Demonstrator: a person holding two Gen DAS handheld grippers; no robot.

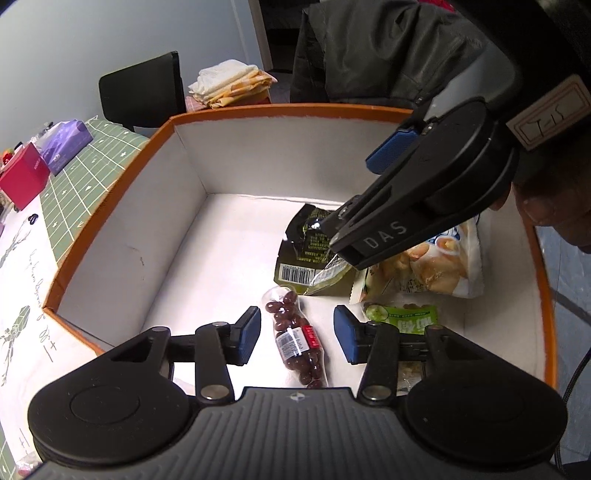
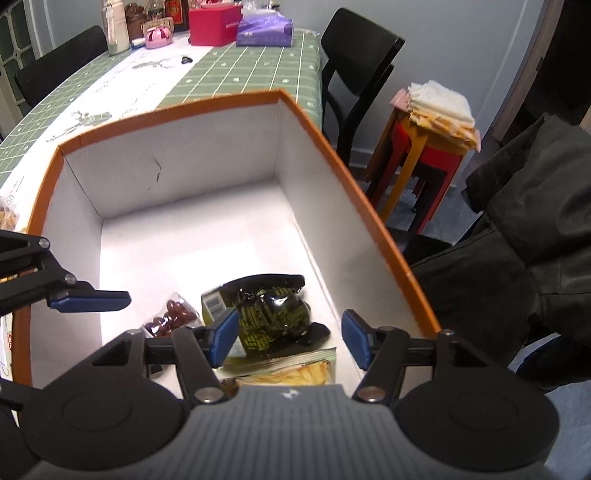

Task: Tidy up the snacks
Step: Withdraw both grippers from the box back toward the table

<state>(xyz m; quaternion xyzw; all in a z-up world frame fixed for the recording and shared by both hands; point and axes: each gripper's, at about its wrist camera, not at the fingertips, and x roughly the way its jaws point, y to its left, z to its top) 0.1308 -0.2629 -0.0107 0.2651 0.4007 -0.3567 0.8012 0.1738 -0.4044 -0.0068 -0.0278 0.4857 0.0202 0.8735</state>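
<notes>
An orange-rimmed white box [image 1: 122, 229] holds several snacks. A clear bag of dark red candies [image 1: 295, 339] lies on its floor between the open fingers of my left gripper [image 1: 295, 338], which hovers above it. Beyond lie a dark olive packet [image 1: 310, 254], a white bag of pale snacks [image 1: 439, 266] and a green packet [image 1: 402, 317]. My right gripper [image 2: 288, 339] is open above the olive packet [image 2: 271, 317], inside the box [image 2: 177, 177]. The candy bag [image 2: 171, 317] and a clear packet of yellow chips [image 2: 295, 373] lie below it. A left fingertip [image 2: 88, 299] shows at the left.
The box sits on a table with a green grid cloth [image 2: 240, 70]. A red box [image 2: 214, 26], a purple tissue pack [image 2: 264, 31] and jars stand at its far end. A black chair [image 2: 354, 74], a stool with folded cloths [image 2: 439, 107] and a dark jacket [image 2: 524, 240] stand beside it.
</notes>
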